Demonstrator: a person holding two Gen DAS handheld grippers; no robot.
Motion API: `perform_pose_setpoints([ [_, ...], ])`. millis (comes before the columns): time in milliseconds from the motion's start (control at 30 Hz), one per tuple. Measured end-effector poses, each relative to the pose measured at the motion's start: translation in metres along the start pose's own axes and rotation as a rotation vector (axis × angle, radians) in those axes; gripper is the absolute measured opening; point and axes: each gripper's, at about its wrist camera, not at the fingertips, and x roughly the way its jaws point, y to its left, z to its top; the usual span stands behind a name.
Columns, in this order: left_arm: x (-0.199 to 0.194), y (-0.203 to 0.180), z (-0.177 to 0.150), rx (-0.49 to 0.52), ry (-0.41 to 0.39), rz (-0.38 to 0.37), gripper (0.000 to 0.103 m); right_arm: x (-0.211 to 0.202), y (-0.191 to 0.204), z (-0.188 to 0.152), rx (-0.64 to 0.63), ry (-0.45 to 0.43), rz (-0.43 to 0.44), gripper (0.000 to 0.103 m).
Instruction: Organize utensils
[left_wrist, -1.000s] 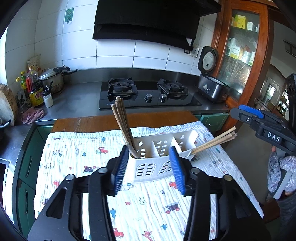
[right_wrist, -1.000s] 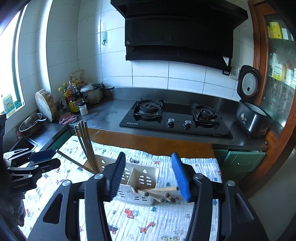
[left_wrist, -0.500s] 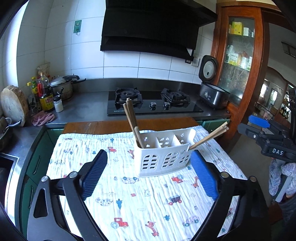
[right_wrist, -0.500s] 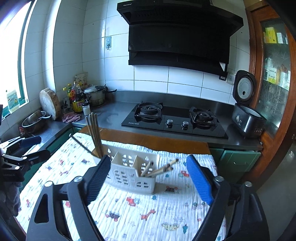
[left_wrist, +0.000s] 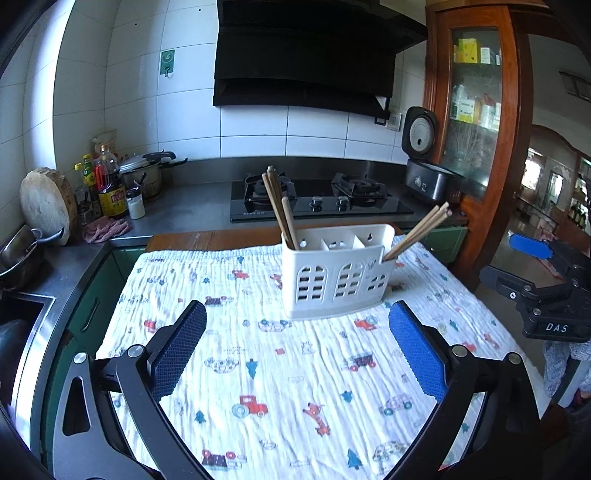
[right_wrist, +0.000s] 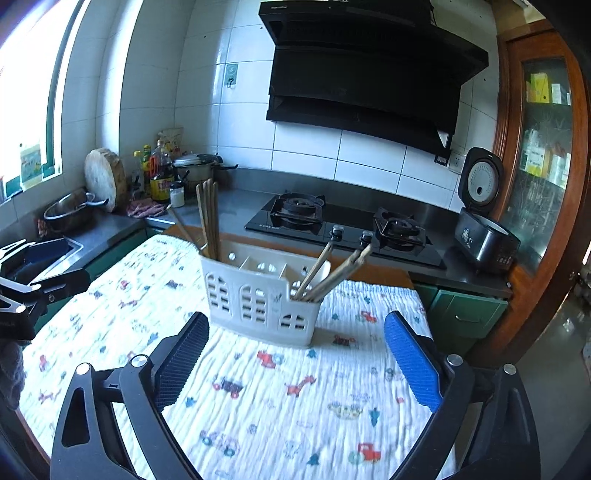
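A white slotted utensil caddy (left_wrist: 336, 273) stands upright on the printed cloth (left_wrist: 288, 362); it also shows in the right wrist view (right_wrist: 262, 295). Brown chopsticks (left_wrist: 279, 206) stand in its left compartment and lighter chopsticks (left_wrist: 417, 232) lean out of its right one. In the right wrist view the same sets show as the left chopsticks (right_wrist: 208, 221) and the right chopsticks (right_wrist: 332, 273). My left gripper (left_wrist: 295, 350) is open and empty, well short of the caddy. My right gripper (right_wrist: 295, 358) is open and empty, also back from it.
A gas hob (left_wrist: 317, 199) sits on the steel counter behind the table. Bottles and a pot (left_wrist: 110, 184) stand at the back left, a sink (left_wrist: 22, 332) at the left, a rice cooker (left_wrist: 428, 173) at the back right beside a wooden cabinet (left_wrist: 476, 129).
Both grippers have opened wide and drawn back from the caddy. The caddy now stands free on the cloth, farther from both cameras.
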Motion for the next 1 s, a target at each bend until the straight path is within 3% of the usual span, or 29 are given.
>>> perform_pose_setpoints([
  [533,-0.037,-0.002,-0.057,-0.015,0.002,0.044,0.098,-0.022,0.021,-0.064,0.052,0.032,0.019,0.095],
  [1000,-0.045,-0.016,-0.078,-0.002,0.035,0.029,0.098,-0.041,0.019,-0.088,0.125,0.027,0.012,0.095],
])
